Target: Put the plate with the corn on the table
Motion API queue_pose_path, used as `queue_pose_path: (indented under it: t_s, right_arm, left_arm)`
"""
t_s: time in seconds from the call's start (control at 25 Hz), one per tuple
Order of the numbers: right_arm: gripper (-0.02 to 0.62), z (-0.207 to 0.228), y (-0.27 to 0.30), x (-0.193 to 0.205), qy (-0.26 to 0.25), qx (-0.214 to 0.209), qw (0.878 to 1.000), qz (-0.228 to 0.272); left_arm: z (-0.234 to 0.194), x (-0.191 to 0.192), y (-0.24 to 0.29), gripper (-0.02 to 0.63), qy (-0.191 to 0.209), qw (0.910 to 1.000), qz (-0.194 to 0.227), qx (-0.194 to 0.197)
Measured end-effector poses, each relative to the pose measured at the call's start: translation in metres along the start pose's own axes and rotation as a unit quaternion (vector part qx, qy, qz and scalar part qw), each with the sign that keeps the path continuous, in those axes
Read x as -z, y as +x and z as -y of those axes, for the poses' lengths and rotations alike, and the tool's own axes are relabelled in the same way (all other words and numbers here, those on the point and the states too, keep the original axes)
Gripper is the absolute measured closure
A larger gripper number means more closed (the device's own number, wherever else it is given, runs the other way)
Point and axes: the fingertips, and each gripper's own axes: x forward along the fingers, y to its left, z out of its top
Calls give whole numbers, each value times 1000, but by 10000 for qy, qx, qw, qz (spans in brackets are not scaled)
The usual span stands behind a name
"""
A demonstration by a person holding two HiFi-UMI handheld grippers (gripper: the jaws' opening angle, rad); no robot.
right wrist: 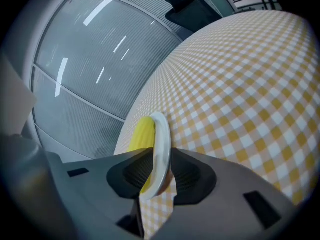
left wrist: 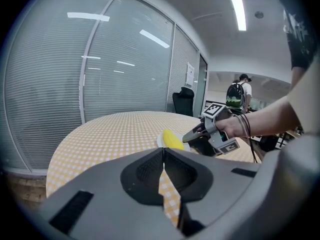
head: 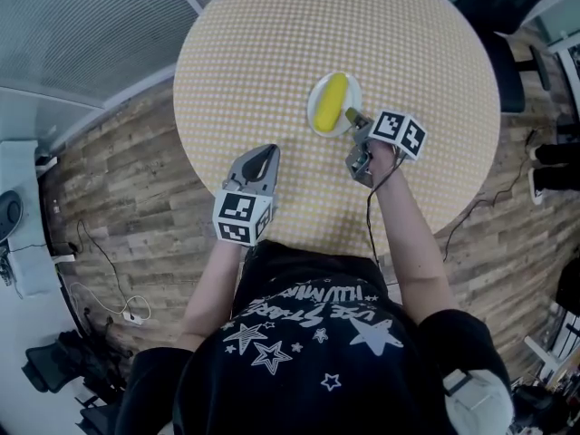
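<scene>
Head view first: we see the round checked counter (head: 272, 53) with the plate (head: 312, 105) right of its middle, well inside every edge, and the corn (head: 332, 102) lying on it. The right gripper (head: 355, 120) meets the plate's near-right rim. The left gripper (head: 269, 152) hovers near the counter's near edge, apart from the plate. Wide bare cloth lies beyond and to the left.

Left gripper view: its fingers (left wrist: 145, 171) are pressed together on nothing, with the plate ahead to the right.

Right gripper view: its fingers (right wrist: 192, 174) are clamped on the plate's rim, seen edge-on; whether the plate touches the cloth, we cannot tell
</scene>
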Motion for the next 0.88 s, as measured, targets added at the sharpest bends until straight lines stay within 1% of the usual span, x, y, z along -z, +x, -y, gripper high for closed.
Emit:
queue_pose_path:
  t_s: [0.08,0.28,0.36,0.44,0.52,0.6,0.72,0.88]
  right_arm:
    - [500,1,-9,-3,-63,17,9999,150]
    - [500,-12,-33,-4,-110,-199,9989,422]
    - [500,-22,-43,-1,-161,-341,9977,572]
    - [501,-40,-53,4,-256,-622,9949,747]
    - [502,-62,-64,12,-504,-940,9904,876]
    - [502,-82,-75,23,-880,-1110,9857,913]
    - [502,-104,-89,43,-1394,-1117,9798,894]
    - [503,-131,-106,76,-1707,-1165,9739,938]
  left_arm:
    - [1,1,-4,597,-13,10000,33,22]
    - [2,0,-18,597,-53,9998,148,75]
    - [2,-1,-26,597,-33,9997,202,121]
    - [1,-3,-35,597,7,9995,267,176]
    - [-2,-4,-45,597,41,9992,324,233]
    - [-4,-3,-55,597,59,9989,356,291]
    - [-8,-1,-74,597,94,9986,378,350]
    - [-18,4,-108,597,120,9983,430,380]
